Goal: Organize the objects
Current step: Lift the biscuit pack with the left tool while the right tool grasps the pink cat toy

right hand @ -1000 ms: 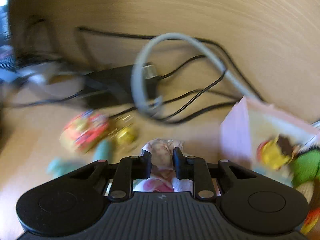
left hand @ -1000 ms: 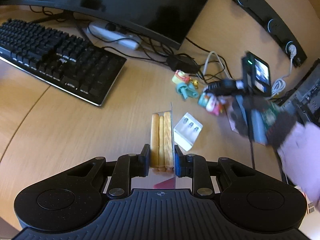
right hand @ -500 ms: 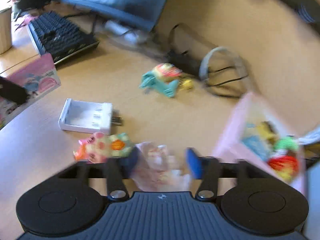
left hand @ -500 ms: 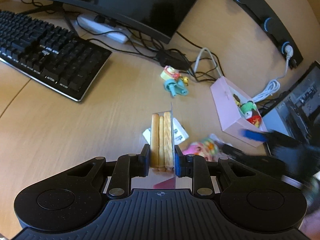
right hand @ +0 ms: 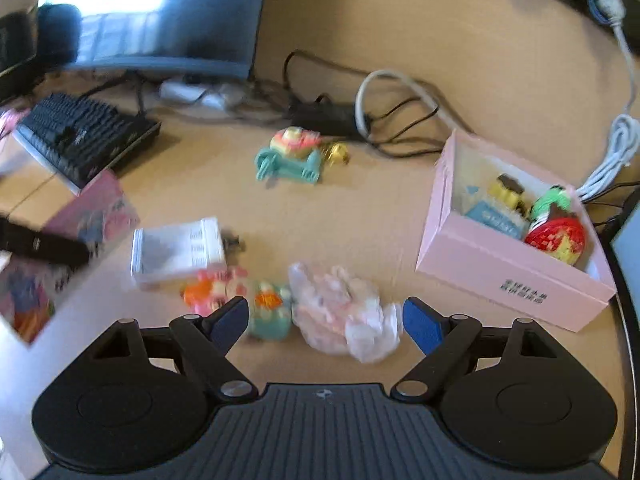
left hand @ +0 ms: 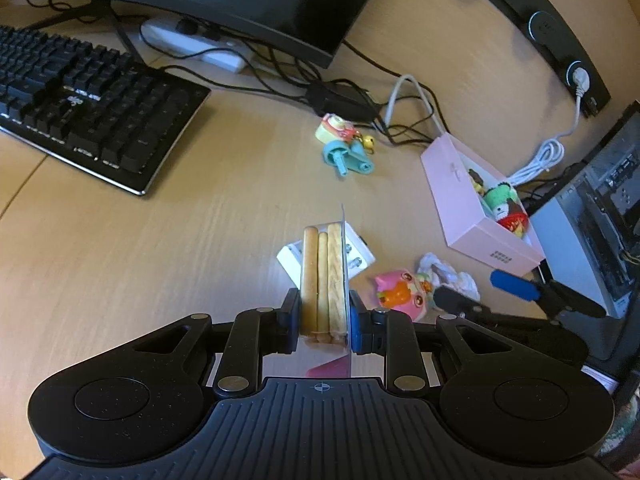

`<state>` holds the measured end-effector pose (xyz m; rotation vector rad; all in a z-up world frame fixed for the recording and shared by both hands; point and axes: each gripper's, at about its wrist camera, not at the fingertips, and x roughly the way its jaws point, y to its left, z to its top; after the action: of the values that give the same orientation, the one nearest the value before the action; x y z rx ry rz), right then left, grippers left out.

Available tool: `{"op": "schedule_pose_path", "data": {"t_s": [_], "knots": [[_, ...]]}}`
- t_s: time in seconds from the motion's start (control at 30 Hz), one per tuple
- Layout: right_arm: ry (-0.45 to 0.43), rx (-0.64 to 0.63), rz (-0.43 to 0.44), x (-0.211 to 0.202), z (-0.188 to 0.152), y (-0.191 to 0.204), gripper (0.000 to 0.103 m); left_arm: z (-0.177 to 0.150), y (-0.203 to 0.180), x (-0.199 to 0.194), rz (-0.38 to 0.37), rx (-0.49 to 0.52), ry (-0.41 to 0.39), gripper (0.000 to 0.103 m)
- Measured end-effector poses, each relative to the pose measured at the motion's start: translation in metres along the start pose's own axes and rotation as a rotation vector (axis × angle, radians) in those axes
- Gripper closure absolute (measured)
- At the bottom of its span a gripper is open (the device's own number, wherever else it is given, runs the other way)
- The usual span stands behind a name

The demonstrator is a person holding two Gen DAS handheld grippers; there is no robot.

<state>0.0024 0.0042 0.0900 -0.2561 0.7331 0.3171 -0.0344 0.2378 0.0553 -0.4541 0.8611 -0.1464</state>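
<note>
From my left wrist, my left gripper [left hand: 324,316] still pinches the biscuit-stick packet [left hand: 323,276], and my right gripper [left hand: 480,292] has come down beside the pink box [left hand: 472,216]; its label is unreadable.

From my right wrist, my jaws are opening, the crumpled wrapper [right hand: 340,312] released between them on the desk [right hand: 360,220].

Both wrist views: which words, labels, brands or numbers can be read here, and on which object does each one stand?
No text can be read with certainty.
Pink box: dark print on the front wall, too small to read.
Keyboard: a small logo and key legends, too small.
White charger: lines of grey print, blurred.
Pink carton: pictures and lettering, blurred.
Snack pack in the left gripper: no print visible.
</note>
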Motion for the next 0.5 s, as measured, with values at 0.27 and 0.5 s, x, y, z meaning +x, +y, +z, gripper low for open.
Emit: {"op": "schedule_pose_path", "data": {"t_s": [0.27,0.5], "knots": [[0.011,0.008,0.117,0.007,0.005,0.039,0.027,0.001,0.004,-0.005,0.082,0.015,-0.001,0.076],[0.062,-0.013,0.07,0.036,0.009,0.04,0.047,-0.001,-0.004,-0.002,0.061,0.058,0.028,0.076]]}}
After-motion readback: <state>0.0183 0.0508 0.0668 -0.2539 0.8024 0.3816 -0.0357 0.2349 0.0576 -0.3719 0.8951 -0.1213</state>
